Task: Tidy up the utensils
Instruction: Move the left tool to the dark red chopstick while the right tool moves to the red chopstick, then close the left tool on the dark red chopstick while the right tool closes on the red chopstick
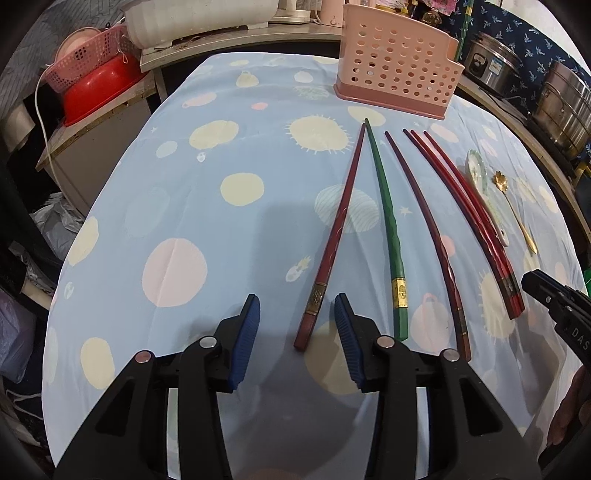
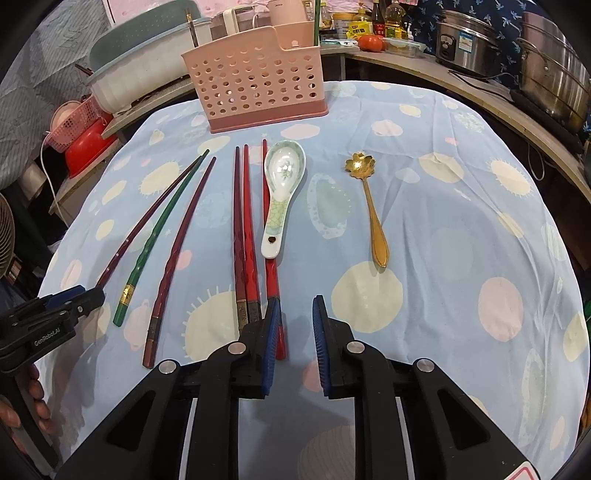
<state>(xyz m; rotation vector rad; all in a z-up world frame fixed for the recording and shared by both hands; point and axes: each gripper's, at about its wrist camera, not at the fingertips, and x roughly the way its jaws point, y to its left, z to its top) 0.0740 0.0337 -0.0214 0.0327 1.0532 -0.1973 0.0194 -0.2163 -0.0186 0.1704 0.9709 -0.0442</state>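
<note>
The left tongs (image 1: 297, 314) hide the thick end of the dark red chopstick (image 1: 334, 236) behind one blue pad. The right tongs (image 2: 294, 314) cover the ends of the red chopsticks (image 2: 251, 236). In the left wrist view the white spoon (image 1: 480, 173) lies partly behind red chopsticks, and only a corner of the right tongs shows at the edge. The bottles (image 2: 384, 18) far back are too small to read.

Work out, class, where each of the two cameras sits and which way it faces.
Left wrist: on the left gripper, looking down and forward at the dark red chopstick between its open jaws; the right gripper shows at the edge.
Right wrist: on the right gripper, above the red chopstick; fingers show.
Shared: green chopstick, pink holder, white spoon, gold spoon.
</note>
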